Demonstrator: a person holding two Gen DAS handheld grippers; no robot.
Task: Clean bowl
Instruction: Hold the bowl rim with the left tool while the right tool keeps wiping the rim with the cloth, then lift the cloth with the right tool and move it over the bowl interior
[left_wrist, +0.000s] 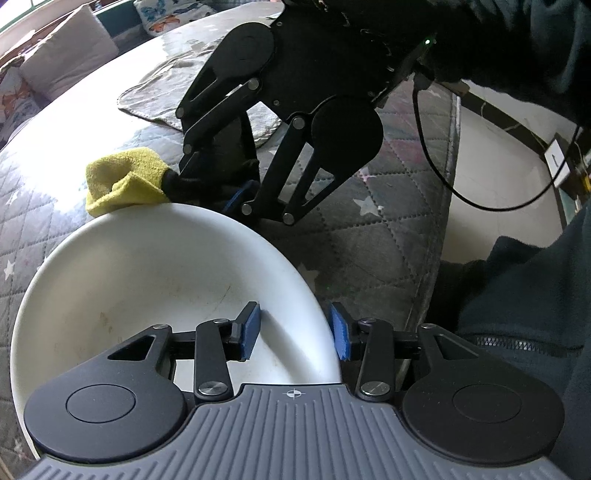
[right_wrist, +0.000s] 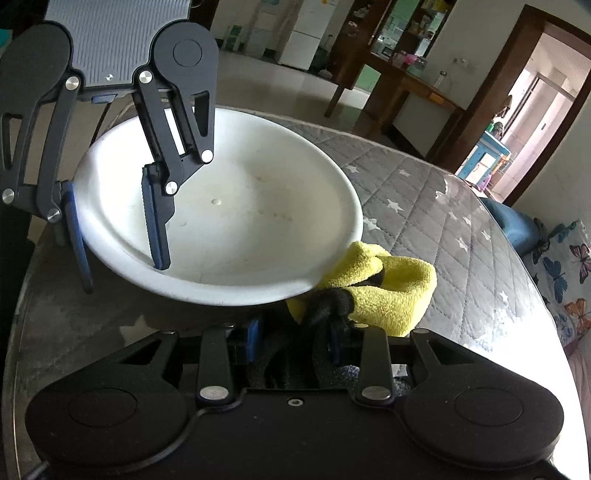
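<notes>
Two grippers work over one white bowl (left_wrist: 155, 280) on a quilted grey mattress (left_wrist: 376, 221) patterned with stars. The left gripper (left_wrist: 295, 330) reaches forward and slightly down over the bowl's near rim, one blue-padded finger inside the rim and the other outside it. The gap between the pads is moderate, and in both views the rim stands between them without clearly touching either, so the fingers straddle the rim rather than pinch it.

The right gripper (right_wrist: 295, 341) comes in from the bowl's opposite side, angled down toward the mattress. Its fingers stand fairly close together around a dark, knitted-looking bundle, and one yellow cloth (right_wrist: 384, 291) bulges out ahead of the tips. I cannot tell exactly how firmly the fingers press, but the cloth is held there. The cloth sits bunched just outside the bowl, touching the underside of the rim on the side away from the left gripper.

The bowl is tilted, its opening facing up and toward the right gripper's camera, with the rim nearest the left gripper raised. Faint brownish marks speckle its inner surface. It lies near the mattress edge where a person's dark sleeve (left_wrist: 524, 295) shows. One grey towel (left_wrist: 192, 77) lies flat farther in.
</notes>
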